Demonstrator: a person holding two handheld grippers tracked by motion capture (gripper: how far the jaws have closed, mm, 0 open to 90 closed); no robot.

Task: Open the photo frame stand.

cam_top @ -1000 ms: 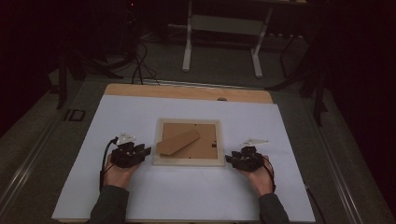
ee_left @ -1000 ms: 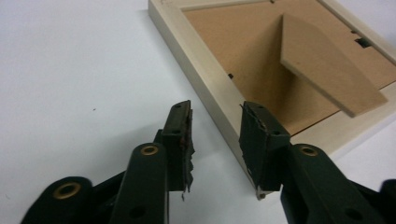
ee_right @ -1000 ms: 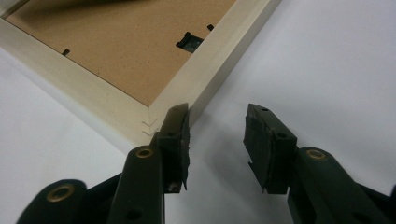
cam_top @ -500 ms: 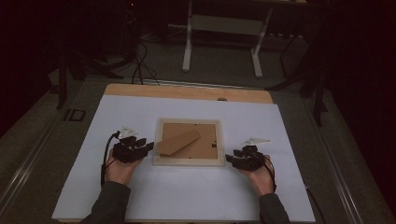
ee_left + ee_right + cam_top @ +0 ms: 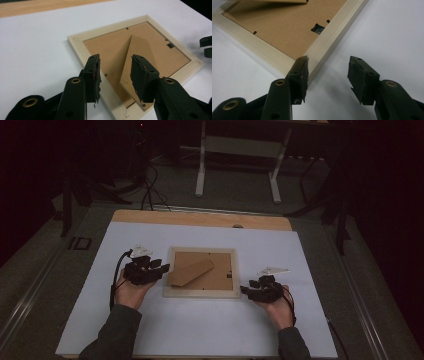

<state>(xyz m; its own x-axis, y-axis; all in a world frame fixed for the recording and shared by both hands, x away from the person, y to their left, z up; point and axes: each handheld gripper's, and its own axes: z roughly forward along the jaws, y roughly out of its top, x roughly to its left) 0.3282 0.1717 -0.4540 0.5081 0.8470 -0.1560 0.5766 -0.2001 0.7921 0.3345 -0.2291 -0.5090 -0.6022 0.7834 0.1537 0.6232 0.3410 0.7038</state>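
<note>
Both claws empty, picture frame lying face down mid-table

Left claw hovers half-open over the frame's left edge; right claw, just widened, sits at its near right corner. A careless pinch could snag the cardboard stand, I reckon.

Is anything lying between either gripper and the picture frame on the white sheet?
Nothing visible stands in the way. The left gripper has open jaws over the near left corner of the picture frame, above its backing board and folded stand. The right gripper sits open at the near right corner, bare white sheet beneath.
</note>
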